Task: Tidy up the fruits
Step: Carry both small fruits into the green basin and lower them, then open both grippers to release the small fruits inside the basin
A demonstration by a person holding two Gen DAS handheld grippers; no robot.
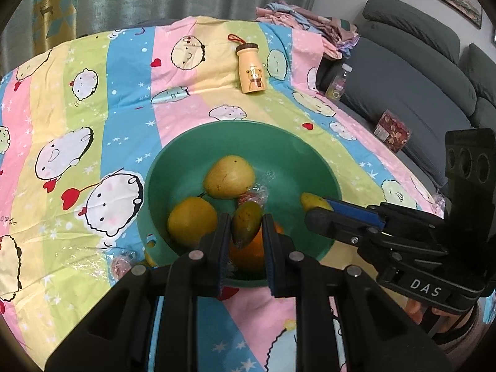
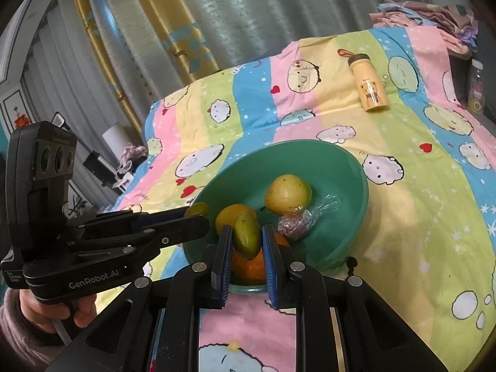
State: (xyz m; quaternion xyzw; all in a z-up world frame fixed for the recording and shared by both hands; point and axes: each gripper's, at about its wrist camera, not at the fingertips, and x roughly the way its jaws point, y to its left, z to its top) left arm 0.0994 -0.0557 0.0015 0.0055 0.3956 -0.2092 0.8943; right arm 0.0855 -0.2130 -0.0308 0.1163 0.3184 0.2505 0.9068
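Note:
A green bowl (image 1: 316,167) (image 2: 341,167) sits on the cartoon-print cloth. It holds a yellow pear (image 1: 229,176) (image 2: 288,193), a round yellow fruit (image 1: 192,220) (image 2: 229,214), an orange (image 1: 248,254) (image 2: 248,266) and a wrapped red candy (image 1: 251,198) (image 2: 294,221). My left gripper (image 1: 246,226) is shut on a small green-yellow mango (image 1: 246,223) over the bowl's near side. My right gripper (image 2: 247,232) is shut on another small green-yellow mango (image 2: 246,232) (image 1: 313,201), also above the bowl.
A cream bear-print bottle (image 1: 251,69) (image 2: 370,85) lies on the cloth beyond the bowl. A wrapped candy (image 1: 121,263) lies left of the bowl. A grey sofa (image 1: 403,77) with a plastic bottle (image 1: 338,82) and a snack packet (image 1: 392,130) is to the right. Curtains hang behind.

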